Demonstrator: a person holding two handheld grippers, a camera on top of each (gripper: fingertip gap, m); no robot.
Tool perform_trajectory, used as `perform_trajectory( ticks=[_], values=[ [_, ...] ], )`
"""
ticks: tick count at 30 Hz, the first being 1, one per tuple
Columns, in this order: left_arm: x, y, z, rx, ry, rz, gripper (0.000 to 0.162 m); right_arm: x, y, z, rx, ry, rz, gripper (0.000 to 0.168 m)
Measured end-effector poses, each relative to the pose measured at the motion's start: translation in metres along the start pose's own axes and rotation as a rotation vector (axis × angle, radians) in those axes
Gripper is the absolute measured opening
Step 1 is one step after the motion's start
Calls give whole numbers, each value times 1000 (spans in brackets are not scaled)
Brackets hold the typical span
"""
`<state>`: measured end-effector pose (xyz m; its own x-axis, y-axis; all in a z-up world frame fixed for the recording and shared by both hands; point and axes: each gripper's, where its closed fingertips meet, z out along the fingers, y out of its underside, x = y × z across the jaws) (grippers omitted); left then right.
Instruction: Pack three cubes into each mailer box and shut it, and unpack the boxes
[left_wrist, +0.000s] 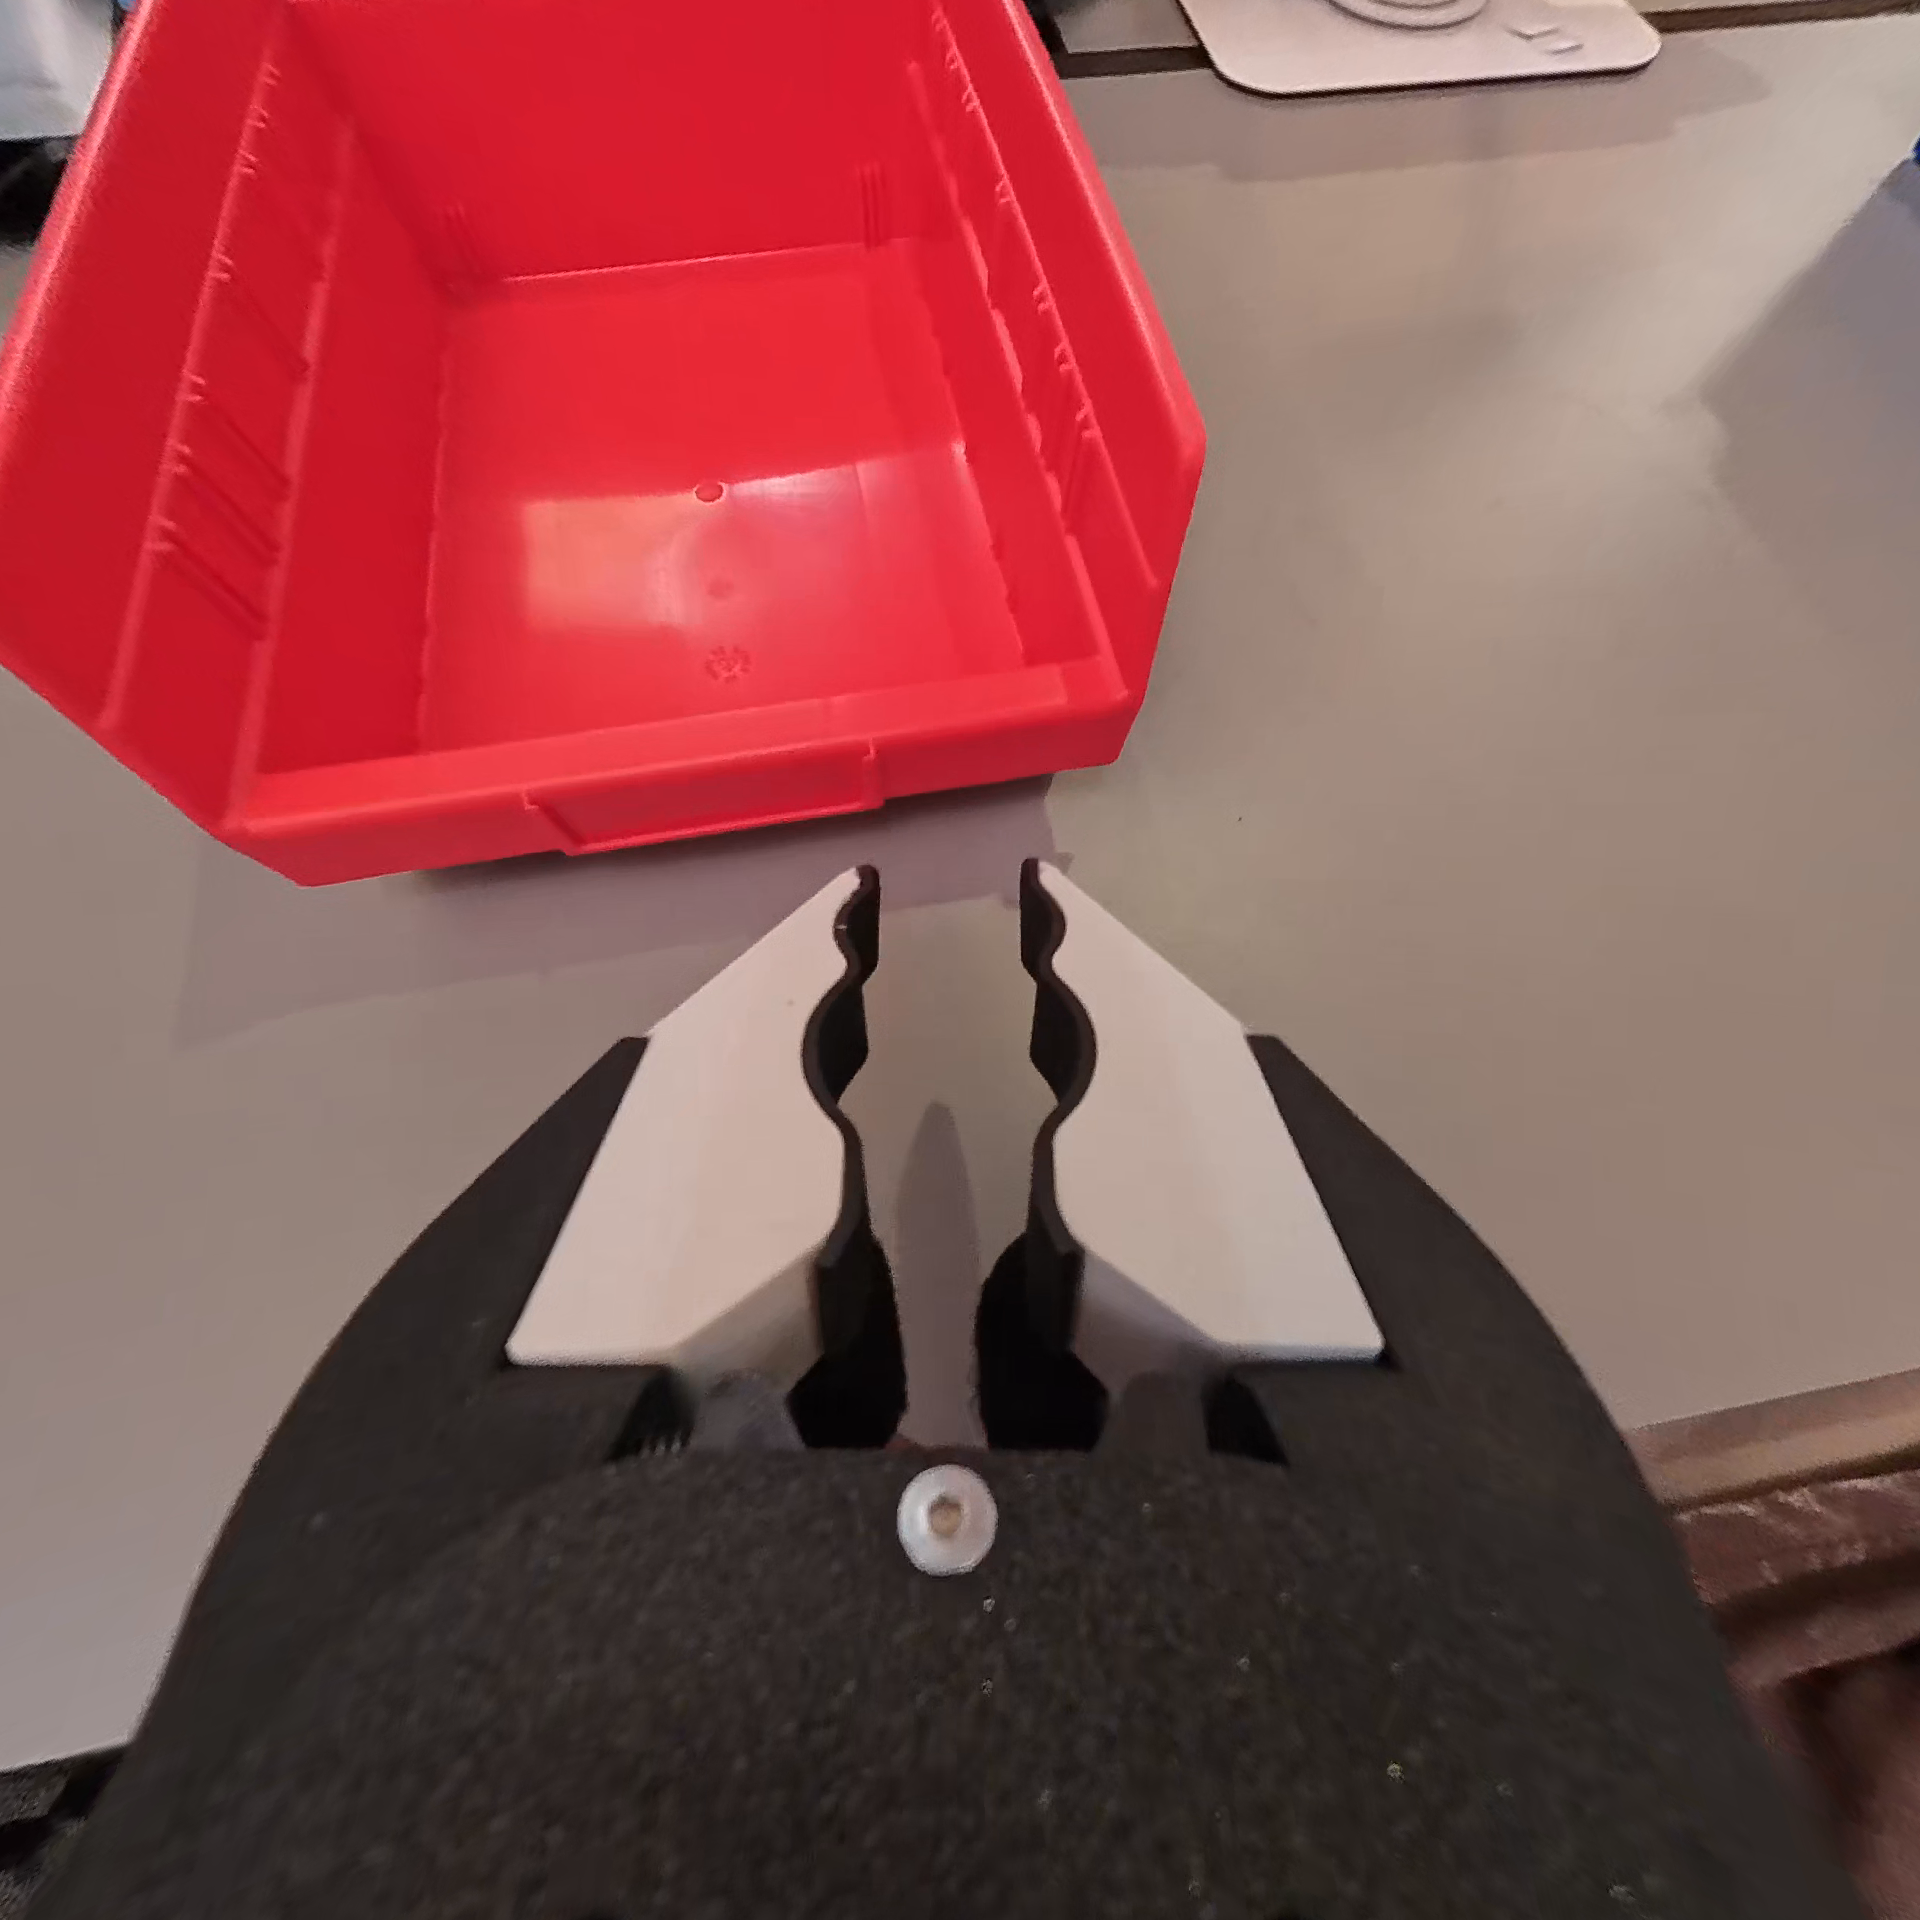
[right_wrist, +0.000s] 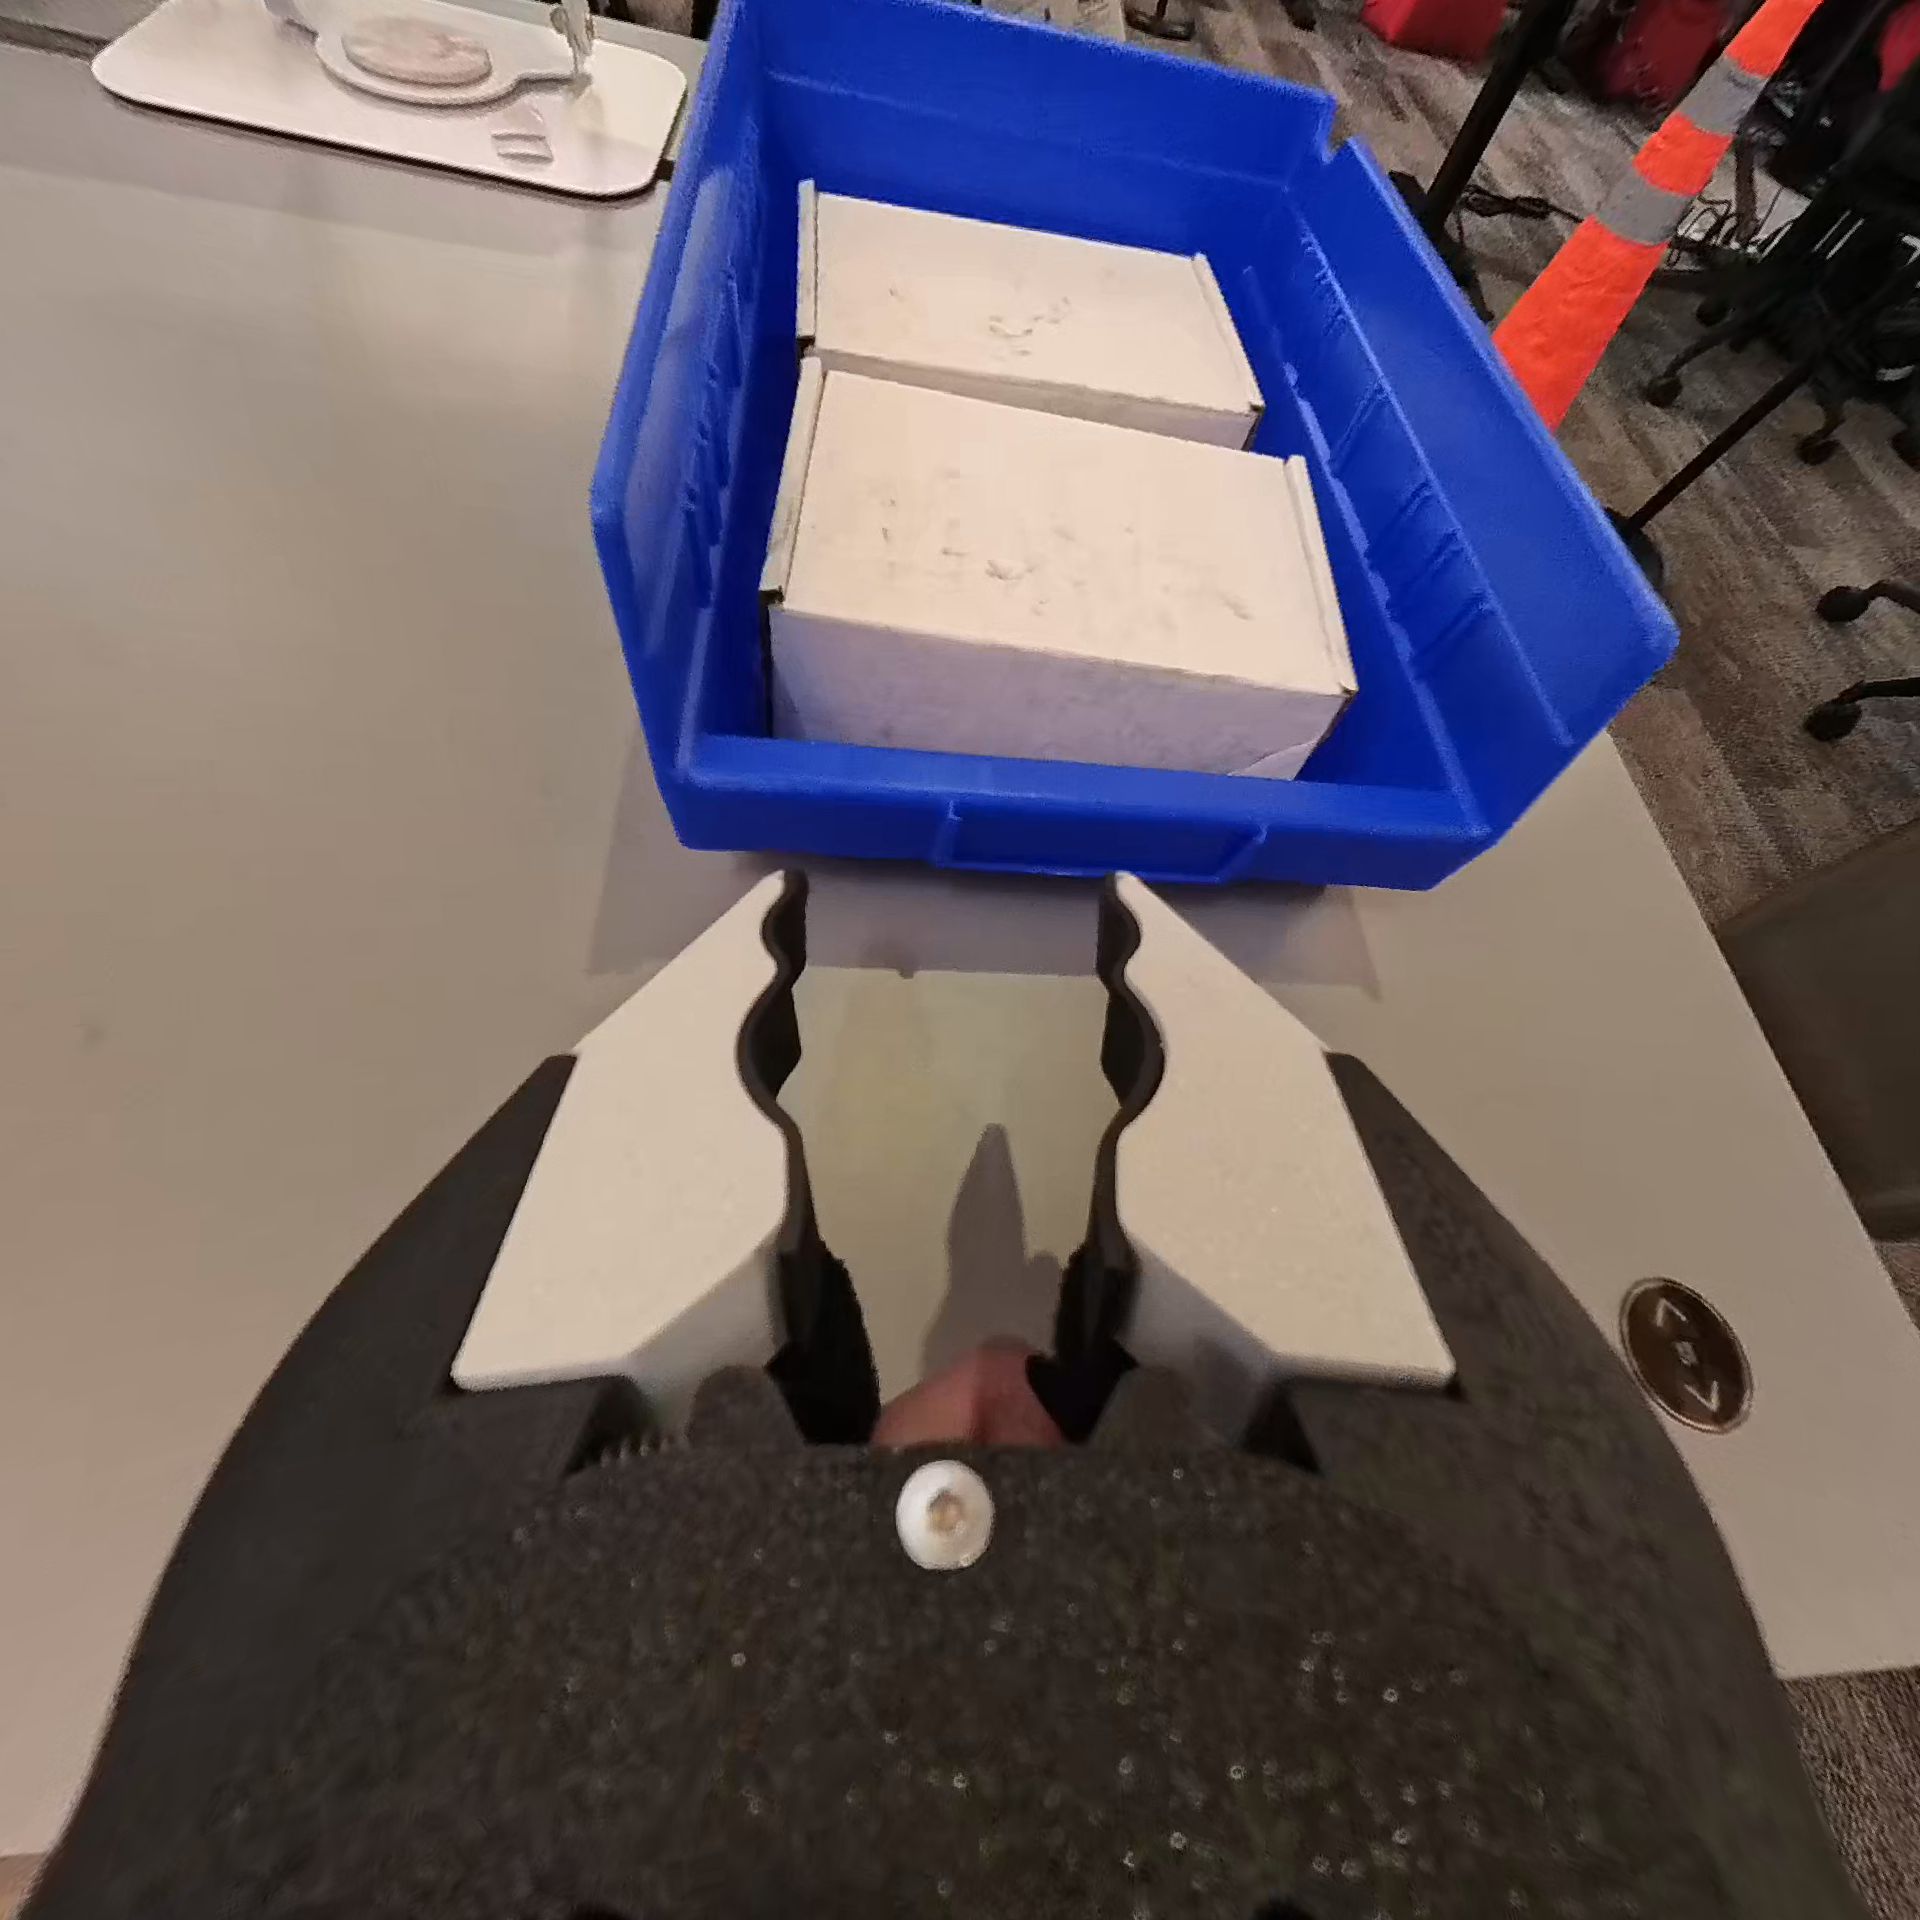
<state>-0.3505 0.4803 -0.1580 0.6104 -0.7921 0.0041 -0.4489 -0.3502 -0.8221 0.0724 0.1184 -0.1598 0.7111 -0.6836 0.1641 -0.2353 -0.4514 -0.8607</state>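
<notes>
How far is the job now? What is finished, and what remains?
Looks done: two white mailer boxes lie shut in the blue bin; whether cubes are inside cannot be seen. In hand: nothing; the left gripper and the right gripper are both open above the table. Left: the red bin is empty, so unpacking has probably not begun.

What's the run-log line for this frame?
left gripper: open, empty | right gripper: open, empty | red bin: empty | blue bin: two shut mailer boxes
</notes>
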Motion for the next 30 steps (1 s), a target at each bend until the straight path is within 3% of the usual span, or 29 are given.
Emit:
perform_trajectory(
  ticks=[12, 14, 16, 18, 25, 30],
  values=[
    [16, -4, 3, 26, -37, 157, 24, -10, -5, -1, 28, -56, -2, 50],
    [25, -8, 3, 66, -17, 186, 34, -8, -6, -2, 38, -44, -2, 50],
    [49, -16, 3, 116, 53, 196, 54, -5, -8, -4, 47, -29, 5, 50],
    [90, -28, 2, 156, 159, 205, 66, 0, -9, -6, 58, -14, 23, 50],
    [330, -61, 10, 134, 621, 268, 72, 25, -6, -16, 82, 48, 96, 50],
    [454, -93, 62, 159, 559, 283, 73, 46, 2, -29, 88, 91, 161, 49]
  ],
)
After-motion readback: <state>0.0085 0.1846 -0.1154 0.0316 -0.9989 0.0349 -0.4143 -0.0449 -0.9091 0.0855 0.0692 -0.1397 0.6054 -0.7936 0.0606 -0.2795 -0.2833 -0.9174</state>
